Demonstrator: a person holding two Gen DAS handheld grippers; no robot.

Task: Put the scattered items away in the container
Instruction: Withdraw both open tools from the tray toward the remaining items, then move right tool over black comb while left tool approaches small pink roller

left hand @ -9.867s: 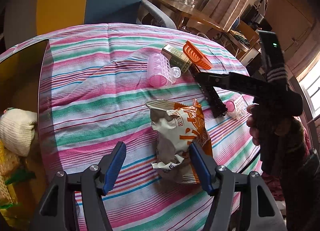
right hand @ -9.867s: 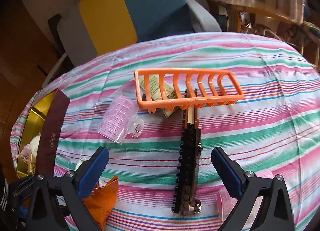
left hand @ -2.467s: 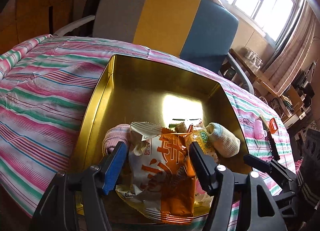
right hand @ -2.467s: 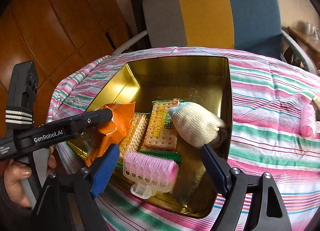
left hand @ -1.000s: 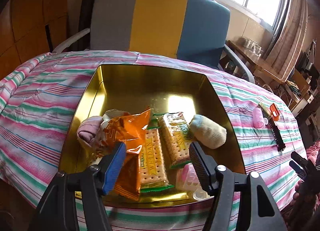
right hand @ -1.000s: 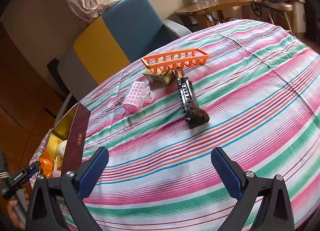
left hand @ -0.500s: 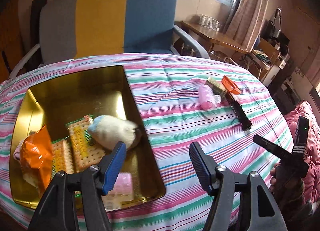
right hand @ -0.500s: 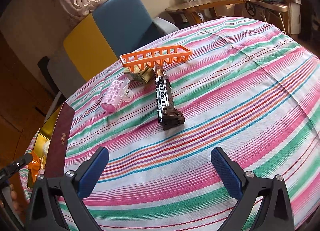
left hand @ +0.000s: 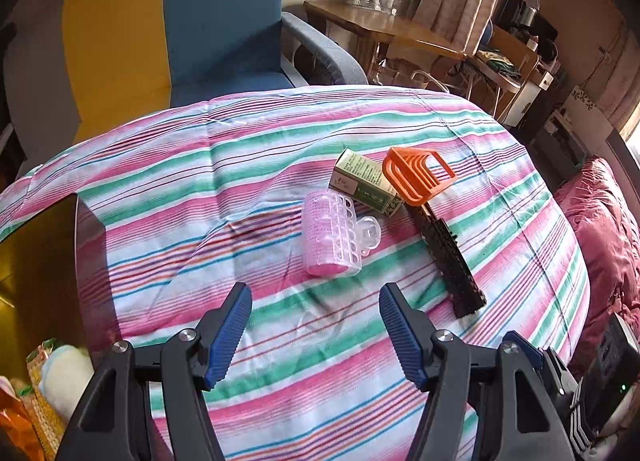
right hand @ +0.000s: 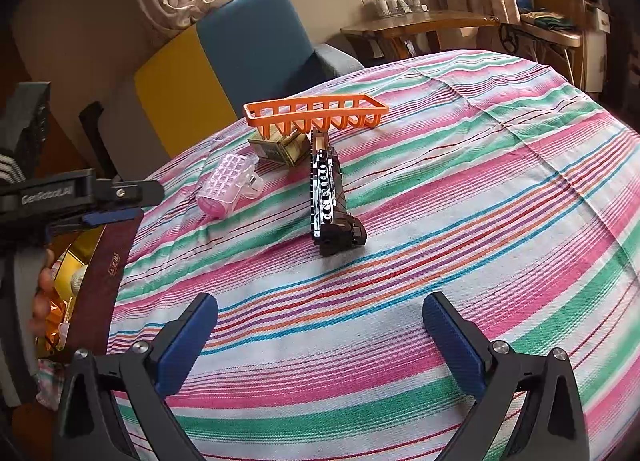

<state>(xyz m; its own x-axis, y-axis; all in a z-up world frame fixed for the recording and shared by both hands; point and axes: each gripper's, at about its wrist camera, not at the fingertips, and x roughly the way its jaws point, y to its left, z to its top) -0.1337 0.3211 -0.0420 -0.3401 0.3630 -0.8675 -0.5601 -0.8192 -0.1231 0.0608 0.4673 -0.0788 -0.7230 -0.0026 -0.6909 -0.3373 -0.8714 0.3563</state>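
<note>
Left gripper, bottom centre of the left wrist view: blue pads spread wide, nothing between them, above the striped cloth on the surface.
Right gripper, bottom centre of the right wrist view: blue pads spread wider still, nothing held, above bare cloth.
Container, lower left edge of the left wrist view: gold interior, dark red outer wall. Contents partly seen at the frame's corner: white knitted item, biscuit pack, orange snack bag.
Pink roller, centre of the left wrist view: lying on its side on the cloth, clear clip to its right; just ahead of the left gripper, well apart from the container.
Black block strip, right of centre: long, studded, lying flat, far end under the orange rack.
Green box, behind the roller: lying flat, tucked against the rack.
Armchair, upper left: grey, yellow and blue panels, beyond the surface.
Wooden side table, upper right, cups on top.
</note>
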